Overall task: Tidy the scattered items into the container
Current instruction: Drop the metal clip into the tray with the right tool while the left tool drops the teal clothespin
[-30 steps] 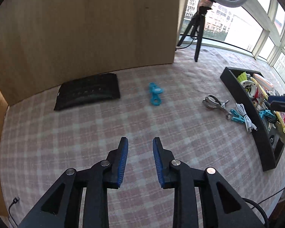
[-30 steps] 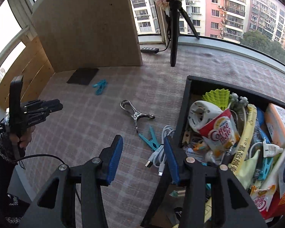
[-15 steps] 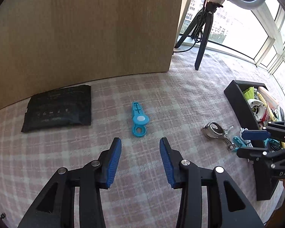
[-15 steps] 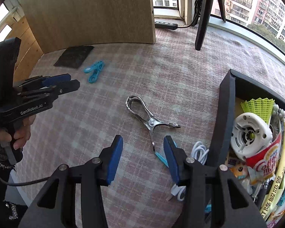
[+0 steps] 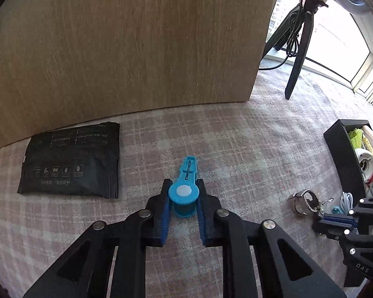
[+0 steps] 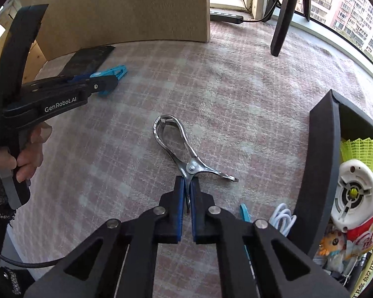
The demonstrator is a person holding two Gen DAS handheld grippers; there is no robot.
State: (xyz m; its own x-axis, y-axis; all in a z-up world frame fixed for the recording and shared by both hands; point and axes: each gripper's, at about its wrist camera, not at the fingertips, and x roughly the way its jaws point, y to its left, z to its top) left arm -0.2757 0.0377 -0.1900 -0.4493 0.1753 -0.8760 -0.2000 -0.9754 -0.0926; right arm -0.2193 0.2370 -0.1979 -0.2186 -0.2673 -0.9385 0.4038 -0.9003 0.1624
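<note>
While lying on the checked bench cloth right of a black pouch, blue clip pinched by left gripper, jaws just closing. Further right, metal clamp clenched at one handle by right gripper, beside the full black container.

A: Left gripper?
B: Pointing steeply down, jaws just closed in, pads pressing a blue clip.
A: Right gripper?
B: Also steeply down, jaws just closed, nearly together, pinching a metal clamp handle.
</note>
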